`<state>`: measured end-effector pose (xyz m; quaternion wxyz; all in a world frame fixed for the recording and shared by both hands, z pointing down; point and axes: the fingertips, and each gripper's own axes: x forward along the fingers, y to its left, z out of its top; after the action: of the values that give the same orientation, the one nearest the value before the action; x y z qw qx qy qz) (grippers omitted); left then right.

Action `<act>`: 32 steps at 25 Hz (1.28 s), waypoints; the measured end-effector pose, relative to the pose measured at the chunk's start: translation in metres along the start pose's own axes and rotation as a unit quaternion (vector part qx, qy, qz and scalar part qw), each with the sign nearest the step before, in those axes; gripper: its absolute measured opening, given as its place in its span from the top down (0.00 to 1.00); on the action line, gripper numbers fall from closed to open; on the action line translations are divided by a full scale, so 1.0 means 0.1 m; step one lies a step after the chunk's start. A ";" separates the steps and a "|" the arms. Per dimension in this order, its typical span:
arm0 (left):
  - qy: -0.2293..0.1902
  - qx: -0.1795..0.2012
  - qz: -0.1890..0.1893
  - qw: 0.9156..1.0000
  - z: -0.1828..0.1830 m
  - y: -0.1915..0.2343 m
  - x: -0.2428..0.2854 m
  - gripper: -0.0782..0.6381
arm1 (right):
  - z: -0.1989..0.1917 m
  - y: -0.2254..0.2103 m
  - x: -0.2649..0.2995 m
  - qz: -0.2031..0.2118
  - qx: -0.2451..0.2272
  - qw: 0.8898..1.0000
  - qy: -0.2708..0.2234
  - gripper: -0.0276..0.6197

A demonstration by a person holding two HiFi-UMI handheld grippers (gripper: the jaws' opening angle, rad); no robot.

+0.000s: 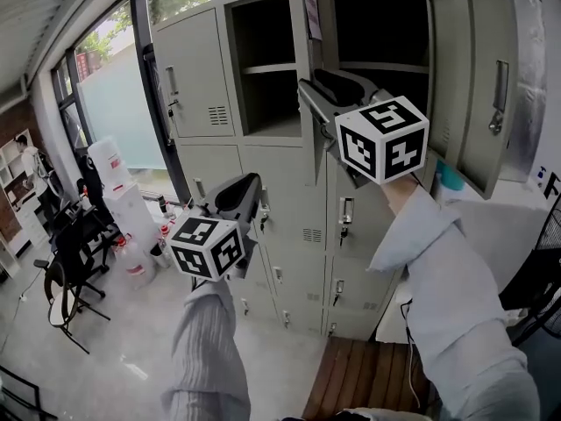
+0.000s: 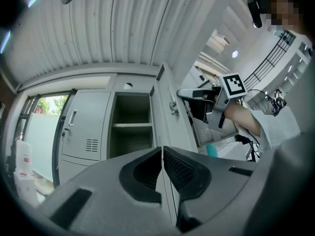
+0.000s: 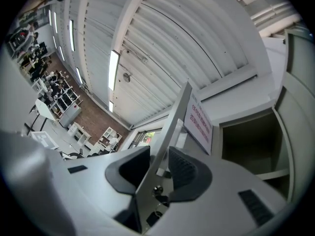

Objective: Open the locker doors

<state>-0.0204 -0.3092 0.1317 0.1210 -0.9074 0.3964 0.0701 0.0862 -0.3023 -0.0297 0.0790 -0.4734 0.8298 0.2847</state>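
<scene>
Swinging lightly, I judge, the stiff steel door (image 3: 174, 119) suits an edge grip: right gripper (image 3: 159, 159) clamps it; left gripper (image 2: 161, 156) is closed, empty.

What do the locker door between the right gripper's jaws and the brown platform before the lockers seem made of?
The locker door: likely thin sheet steel, painted matte light grey; its edge looks thin and folded. The platform: probably wood, brown, in parallel slats with visible gaps; the finish I cannot tell.

Lockers (image 1: 197, 77) pale grey; locker door (image 3: 174, 118) grey, its notice (image 3: 199, 124) white with red print; marker cubes (image 1: 383, 139) black-and-white squares; sleeves (image 1: 438, 270) pale blue-grey.
</scene>
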 end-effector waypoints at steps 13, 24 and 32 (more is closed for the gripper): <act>0.002 -0.001 -0.020 1.000 -0.02 -0.35 0.31 0.87 | -0.02 -0.44 -0.47 -0.022 -0.012 1.000 0.002 0.83; 0.004 -0.006 -0.029 1.000 -0.07 -0.53 0.41 0.87 | -0.07 -0.73 -0.69 -0.042 0.018 0.999 0.011 0.84; 0.012 -0.006 -0.024 1.000 -0.13 -0.47 0.36 0.87 | -0.06 -0.69 -0.66 -0.046 0.023 0.999 0.002 0.85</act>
<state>0.0383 -0.3072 0.1441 0.1122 -0.9182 0.3753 0.0591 0.1802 -0.2837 -0.0256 0.1013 -0.5094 0.8137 0.2610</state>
